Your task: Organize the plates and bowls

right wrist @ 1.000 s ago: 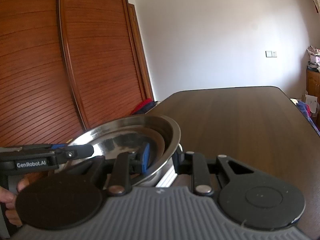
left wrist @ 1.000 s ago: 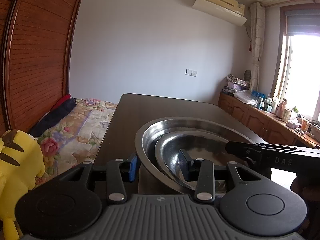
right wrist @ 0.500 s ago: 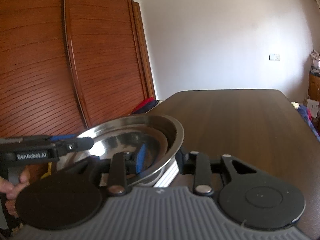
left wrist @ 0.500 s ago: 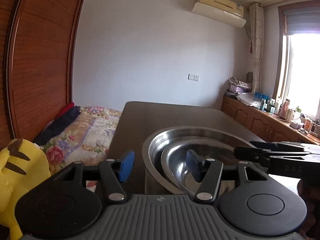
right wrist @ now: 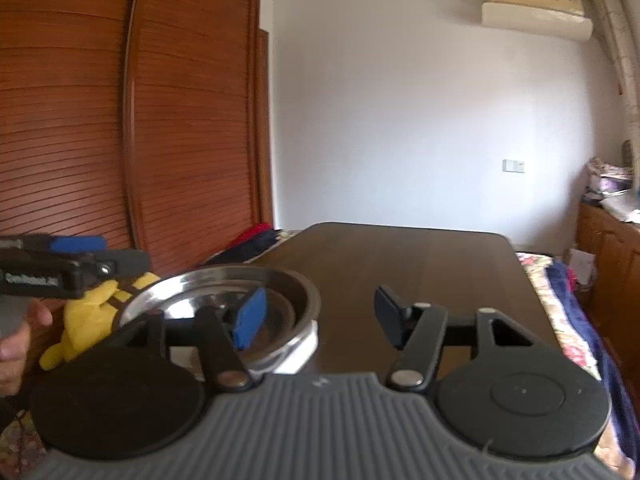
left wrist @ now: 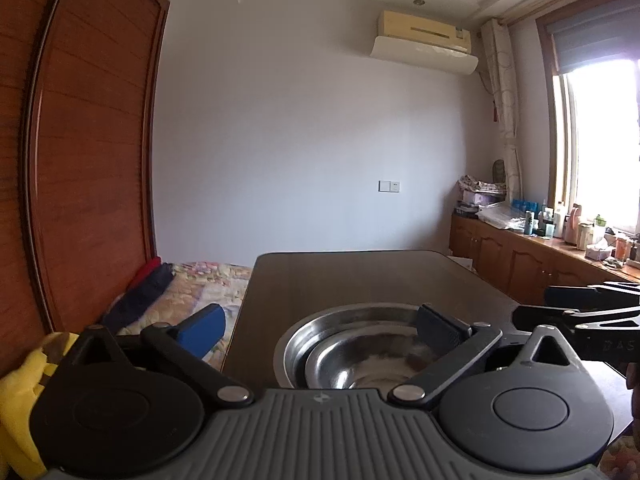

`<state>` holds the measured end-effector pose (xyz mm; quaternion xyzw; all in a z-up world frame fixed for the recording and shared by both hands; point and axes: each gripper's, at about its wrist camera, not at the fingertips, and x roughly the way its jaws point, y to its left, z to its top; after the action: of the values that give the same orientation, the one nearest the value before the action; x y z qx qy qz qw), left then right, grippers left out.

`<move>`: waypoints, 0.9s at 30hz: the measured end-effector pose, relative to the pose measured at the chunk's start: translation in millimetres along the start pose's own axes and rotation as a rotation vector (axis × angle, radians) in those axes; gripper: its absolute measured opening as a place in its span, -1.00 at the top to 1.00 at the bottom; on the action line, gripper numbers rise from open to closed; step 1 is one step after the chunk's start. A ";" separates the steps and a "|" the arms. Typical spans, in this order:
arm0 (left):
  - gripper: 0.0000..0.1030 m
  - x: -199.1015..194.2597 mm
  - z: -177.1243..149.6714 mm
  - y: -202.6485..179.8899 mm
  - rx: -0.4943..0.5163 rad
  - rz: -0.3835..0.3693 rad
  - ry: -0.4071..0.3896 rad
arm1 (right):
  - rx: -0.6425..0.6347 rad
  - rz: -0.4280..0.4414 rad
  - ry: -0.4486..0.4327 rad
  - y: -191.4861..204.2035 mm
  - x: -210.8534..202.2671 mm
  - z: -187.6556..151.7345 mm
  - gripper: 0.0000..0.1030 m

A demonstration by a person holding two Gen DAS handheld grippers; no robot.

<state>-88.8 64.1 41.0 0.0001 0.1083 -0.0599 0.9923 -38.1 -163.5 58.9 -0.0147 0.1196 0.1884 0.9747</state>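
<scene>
On the left of the room a tall slatted wooden wardrobe (right wrist: 132, 128) fills the wall, with a yellow plush toy (right wrist: 86, 320) at its foot and a bed under a floral quilt (left wrist: 192, 292) beside it. Next comes the dark wooden worktop (right wrist: 420, 256), long and bare along most of its length — it runs toward a plain white wall with a light switch (left wrist: 388, 186). At the worktop's near end sits a large steel bowl (left wrist: 316, 324) with a smaller steel bowl (left wrist: 360, 360) nested inside it. The left gripper (left wrist: 320, 328) has just been opening and now stands wide, its jaws clear of the bowls' rim. The right gripper (right wrist: 320, 316) has also just been opening; its blue pad hangs inside the large bowl, its black one outside, neither pressing on the rim. Farther right, an air conditioner (left wrist: 424, 44) hangs high on the wall, and a low wooden cabinet (left wrist: 520, 256) crowded with bottles runs under a bright window (left wrist: 600, 148).
</scene>
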 end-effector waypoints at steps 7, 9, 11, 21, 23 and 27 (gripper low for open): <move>-1.00 -10.3 1.0 -15.5 0.016 0.005 -0.010 | 0.038 -0.060 -0.021 -16.8 -16.8 -1.4 -0.82; -1.00 -10.3 1.6 -17.5 0.009 0.006 -0.003 | 0.037 -0.067 -0.029 -18.6 -20.0 -1.6 -0.92; -1.00 -11.0 1.3 -21.1 0.010 0.015 0.001 | 0.030 -0.072 -0.036 -19.8 -23.5 -2.2 -1.00; -1.00 -12.7 -7.0 -39.7 0.041 -0.023 0.012 | 0.026 -0.146 -0.020 -27.0 -37.9 -8.9 -1.00; -1.00 -12.8 -10.6 -43.6 0.050 -0.017 0.017 | 0.033 -0.169 -0.027 -29.1 -39.6 -11.3 -1.00; -1.00 -12.1 -17.4 -44.5 0.041 -0.004 0.030 | 0.042 -0.191 -0.018 -31.2 -41.6 -15.4 -1.00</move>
<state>-109.5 21.7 27.2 0.0209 0.1220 -0.0640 0.9902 -67.6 -208.7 53.4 -0.0037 0.1129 0.0922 0.9893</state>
